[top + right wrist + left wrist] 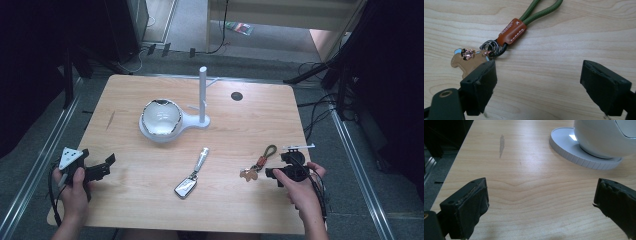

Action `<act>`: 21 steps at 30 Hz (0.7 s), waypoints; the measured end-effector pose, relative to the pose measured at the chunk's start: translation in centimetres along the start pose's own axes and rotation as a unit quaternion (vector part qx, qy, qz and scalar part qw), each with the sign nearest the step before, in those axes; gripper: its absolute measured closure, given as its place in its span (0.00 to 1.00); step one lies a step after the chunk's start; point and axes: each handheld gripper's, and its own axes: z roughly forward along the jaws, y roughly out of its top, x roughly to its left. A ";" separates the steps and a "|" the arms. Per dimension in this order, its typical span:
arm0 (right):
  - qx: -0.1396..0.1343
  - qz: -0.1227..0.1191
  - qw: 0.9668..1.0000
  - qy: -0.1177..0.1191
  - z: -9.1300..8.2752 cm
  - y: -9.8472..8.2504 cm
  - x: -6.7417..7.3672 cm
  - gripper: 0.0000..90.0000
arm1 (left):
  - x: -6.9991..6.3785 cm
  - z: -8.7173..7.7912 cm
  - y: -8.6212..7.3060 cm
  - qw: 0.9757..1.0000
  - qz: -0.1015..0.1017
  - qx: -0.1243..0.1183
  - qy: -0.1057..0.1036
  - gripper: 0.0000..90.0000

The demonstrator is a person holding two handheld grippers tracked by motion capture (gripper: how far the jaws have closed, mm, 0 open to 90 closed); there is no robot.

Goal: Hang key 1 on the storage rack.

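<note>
Keyring of green cord loop [541,10], tan leather tab, metal rings and a small tan leather animal charm [467,62] lies flat on the pale wooden table [150,190], at about four o'clock from the white bowl on its round white base [161,120]. The right gripper [270,173] sits just beside it at three o'clock, jaws spread wide with bare wood between them; one jaw overlaps the charm's edge in its own view. The left gripper [111,165] rests at eight o'clock, jaws also wide apart and holding nothing. A silver key fob on a strap [192,175] lies between the two grippers.
</note>
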 end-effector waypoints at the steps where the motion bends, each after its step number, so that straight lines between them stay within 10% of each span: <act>1: 0.006 0.000 1.000 -0.003 0.1 0.2 0.2 0.16 | 0.0 0.0 0.0 1.000 0.000 -0.001 0.002 0.00; 21: 0.067 -0.020 0.996 -0.053 0.5 3.2 2.6 0.18 | 0.0 0.0 0.0 1.000 -0.002 -0.001 0.001 0.00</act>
